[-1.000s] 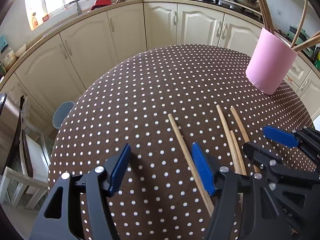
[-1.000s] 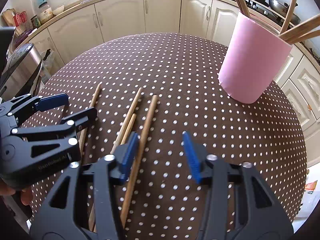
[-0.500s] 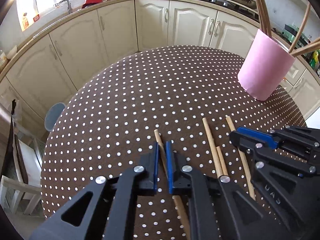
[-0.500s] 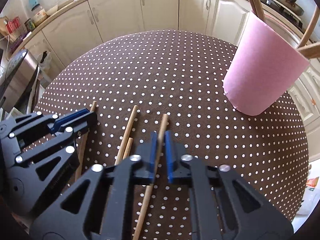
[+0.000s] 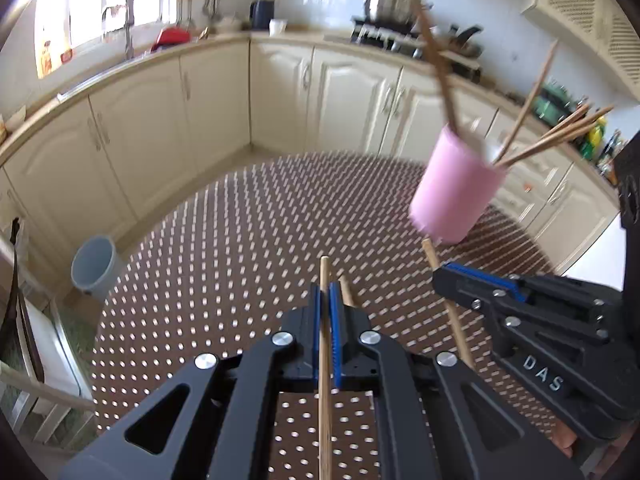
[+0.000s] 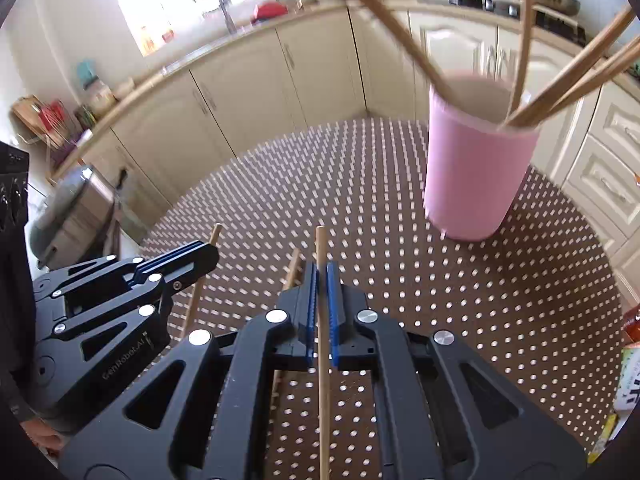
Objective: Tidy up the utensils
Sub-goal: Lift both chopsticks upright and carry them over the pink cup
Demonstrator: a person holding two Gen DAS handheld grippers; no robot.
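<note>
My left gripper (image 5: 325, 292) is shut on a wooden chopstick (image 5: 324, 268) that runs straight back between its blue pads, lifted off the brown dotted table (image 5: 240, 240). My right gripper (image 6: 322, 270) is likewise shut on a second chopstick (image 6: 321, 244), also held in the air. The two grippers hang side by side; the right gripper (image 5: 444, 276) shows from the left wrist, the left gripper (image 6: 208, 254) from the right wrist. A loose chopstick (image 5: 347, 294) lies on the cloth between them. The pink cup (image 6: 476, 176), holding several chopsticks, stands ahead and to the right.
Cream kitchen cabinets (image 5: 224, 104) curve around the far side of the round table. A grey-blue bin (image 5: 94, 264) stands on the floor to the left. A silver appliance (image 6: 68, 208) sits off the table's left edge, and packets (image 6: 630, 364) lie at its right edge.
Both grippers went from open to shut, each closing on a chopstick lying on the cloth. Both then rose and tilted up, lifting their chopsticks off the table.
</note>
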